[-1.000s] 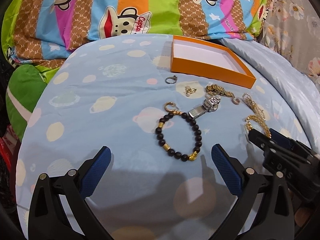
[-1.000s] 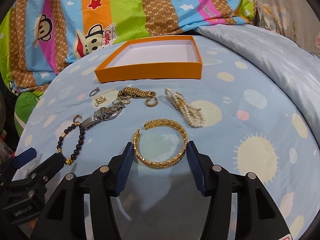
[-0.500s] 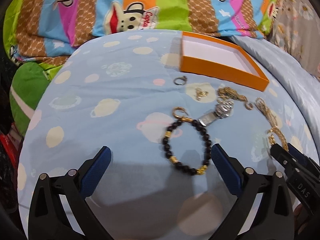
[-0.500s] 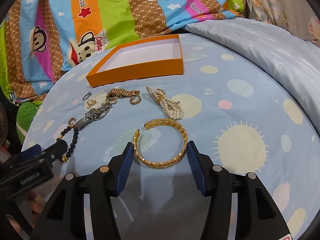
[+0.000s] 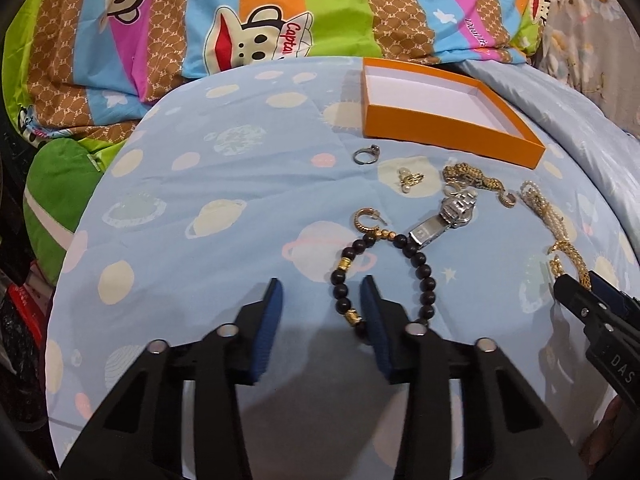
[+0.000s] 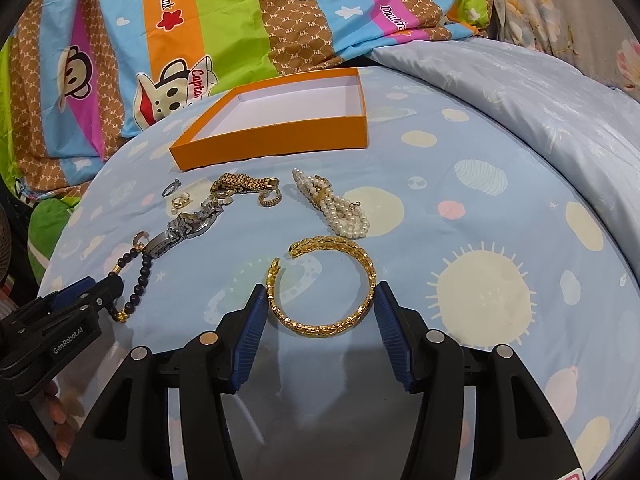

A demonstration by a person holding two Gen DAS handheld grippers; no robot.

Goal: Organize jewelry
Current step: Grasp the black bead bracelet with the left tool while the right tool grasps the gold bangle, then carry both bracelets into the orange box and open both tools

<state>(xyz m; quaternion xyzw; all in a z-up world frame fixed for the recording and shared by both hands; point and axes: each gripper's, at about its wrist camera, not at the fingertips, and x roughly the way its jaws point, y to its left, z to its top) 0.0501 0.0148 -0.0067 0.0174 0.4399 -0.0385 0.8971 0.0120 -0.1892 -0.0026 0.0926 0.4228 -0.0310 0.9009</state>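
Black bead bracelet [image 5: 382, 280] on blue sheet [image 5: 208, 240], near left; my left tongs [image 5: 322, 312], wide a second ago, now half-closed, right pad inside loop, nothing gripped. Gold bangle [image 6: 324, 284] between my right tongs [image 6: 320, 312] pads, parted, unclenched. Orange box [image 6: 276, 140] far, empty.

1. The bed sheet [image 6: 460, 208] was pale blue with cream suns and planets.
2. The quilt [image 5: 280, 12] had orange, green, pink and blue stripes with cartoon monkeys.
3. The box [image 6: 276, 140] was orange outside, white inside.
4. The bangle [image 6: 324, 284] was gold.
5. The beaded bracelet [image 5: 380, 272] was black with gold accents.
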